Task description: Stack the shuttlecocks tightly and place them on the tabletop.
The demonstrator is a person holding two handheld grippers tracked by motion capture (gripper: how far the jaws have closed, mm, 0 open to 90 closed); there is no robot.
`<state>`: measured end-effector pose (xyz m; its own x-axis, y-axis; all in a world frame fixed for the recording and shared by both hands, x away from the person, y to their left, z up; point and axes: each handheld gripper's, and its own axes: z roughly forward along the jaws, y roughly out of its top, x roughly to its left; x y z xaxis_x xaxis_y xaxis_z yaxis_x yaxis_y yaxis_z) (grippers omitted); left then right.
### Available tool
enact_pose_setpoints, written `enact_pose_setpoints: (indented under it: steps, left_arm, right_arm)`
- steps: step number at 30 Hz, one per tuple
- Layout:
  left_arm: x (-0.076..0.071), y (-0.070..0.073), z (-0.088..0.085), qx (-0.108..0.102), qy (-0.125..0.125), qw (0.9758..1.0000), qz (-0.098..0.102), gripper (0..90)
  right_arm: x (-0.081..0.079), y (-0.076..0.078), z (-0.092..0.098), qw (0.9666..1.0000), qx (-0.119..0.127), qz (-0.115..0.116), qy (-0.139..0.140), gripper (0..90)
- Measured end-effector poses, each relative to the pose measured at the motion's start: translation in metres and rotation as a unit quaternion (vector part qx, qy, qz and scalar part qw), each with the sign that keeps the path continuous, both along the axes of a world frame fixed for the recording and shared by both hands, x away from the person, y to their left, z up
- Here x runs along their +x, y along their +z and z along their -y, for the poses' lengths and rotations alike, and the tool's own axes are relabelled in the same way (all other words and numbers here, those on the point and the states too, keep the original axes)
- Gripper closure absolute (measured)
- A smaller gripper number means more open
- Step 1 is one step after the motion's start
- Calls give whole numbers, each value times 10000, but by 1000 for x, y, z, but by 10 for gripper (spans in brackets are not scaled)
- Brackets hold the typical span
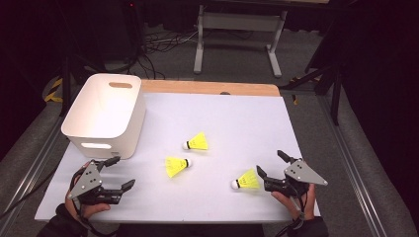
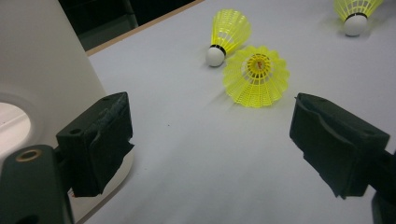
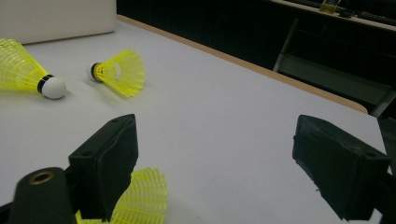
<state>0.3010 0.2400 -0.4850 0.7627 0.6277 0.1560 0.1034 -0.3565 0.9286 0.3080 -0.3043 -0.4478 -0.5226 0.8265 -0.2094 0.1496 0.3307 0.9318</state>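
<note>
Three yellow shuttlecocks with white corks lie on the white table top [image 1: 232, 118]: a far one [image 1: 196, 142], a middle one [image 1: 177, 166] and a near-right one [image 1: 245, 180]. My left gripper [image 1: 123, 172] stands open at the front left, beside the white bin [image 1: 106, 116], with nothing between its jaws. In the left gripper view the gripper [image 2: 210, 144] faces the middle shuttlecock's open skirt [image 2: 256, 77]. My right gripper [image 1: 270, 162] is open just right of the near-right shuttlecock. In the right gripper view, that shuttlecock's skirt [image 3: 144, 200] shows beside the left jaw of the gripper [image 3: 215, 163].
The bin's wall [image 2: 42, 70] is close to my left jaw. A wooden strip [image 1: 212, 88] edges the far side of the table. Beyond it are a table frame [image 1: 237, 34] and cables on the floor.
</note>
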Motion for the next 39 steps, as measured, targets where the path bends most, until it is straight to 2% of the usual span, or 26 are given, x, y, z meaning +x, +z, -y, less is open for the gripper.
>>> enact_pose_setpoints:
  steps: [2, 4, 10, 14, 19, 21, 22, 23, 24, 25, 27, 28, 29, 30, 31, 33, 34, 37, 38, 39]
  left_arm:
    - [-3, 0, 5, 89, -85, 9999, -18, 151]
    - [-4, -3, 10, 118, -180, 9997, -119, 169]
    - [-3, -8, 27, 221, -516, 9978, -356, 261]
    - [5, -10, 42, 299, -696, 9958, -511, 299]
    - [18, -10, 68, 589, -1012, 9918, -522, 345]
    - [25, -11, 78, 656, -1075, 9902, -607, 373]
    - [29, -12, 85, 767, -1059, 9893, -644, 385]
    - [29, -12, 85, 767, -1059, 9893, -644, 393]
    - [33, -13, 90, 878, -1050, 9883, -668, 393]
    - [35, -13, 92, 861, -1085, 9880, -691, 401]
    - [40, -14, 97, 918, -1134, 9863, -775, 445]
    - [40, -14, 98, 919, -1158, 9861, -756, 499]
    - [42, -15, 101, 1000, -1237, 9840, -797, 528]
    - [42, -15, 101, 1000, -1237, 9840, -797, 550]
    - [43, -16, 103, 1025, -1260, 9833, -815, 550]
    - [45, -16, 106, 1055, -1330, 9819, -844, 610]
    - [46, -16, 108, 1123, -1310, 9816, -813, 649]
    - [50, -15, 111, 1067, -1346, 9812, -878, 755]
    - [51, -15, 112, 1037, -1339, 9816, -879, 755]
    - [52, -15, 113, 1003, -1354, 9816, -900, 811]
  right_arm:
    - [2, 0, -2, 10000, -34, -10, 42, 153]
    - [5, 0, -3, 10000, -36, -10, 65, 153]
    - [6, 2, -3, 10000, -31, 22, 66, 155]
    - [6, 2, -1, 10000, -8, -1, 10, 156]
    - [6, 0, 0, 10000, -69, -35, -43, 162]
    - [6, -1, 2, 9999, -66, -65, -69, 165]
    - [5, -2, 3, 9999, -70, -83, -93, 167]
    - [5, -2, 3, 9999, -70, -83, -93, 167]
    - [4, -2, 3, 9999, -90, -85, -111, 169]
    - [3, -2, 3, 9998, -118, -83, -126, 171]
    - [1, -3, 4, 9998, -125, -90, -153, 173]
    - [0, -3, 5, 9997, -145, -94, -180, 175]
    - [-1, -3, 6, 9996, -149, -99, -205, 176]
    - [-1, -3, 6, 9996, -149, -99, -205, 176]
    - [-2, -3, 6, 9996, -143, -97, -214, 177]
    - [-3, -3, 7, 9995, -166, -107, -260, 180]
    - [-4, -3, 7, 9994, -157, -109, -279, 181]
    - [-5, -2, 8, 9995, -130, -92, -286, 184]
    - [-5, -2, 8, 9994, -135, -92, -293, 185]
    - [-6, -2, 8, 9994, -134, -95, -297, 187]
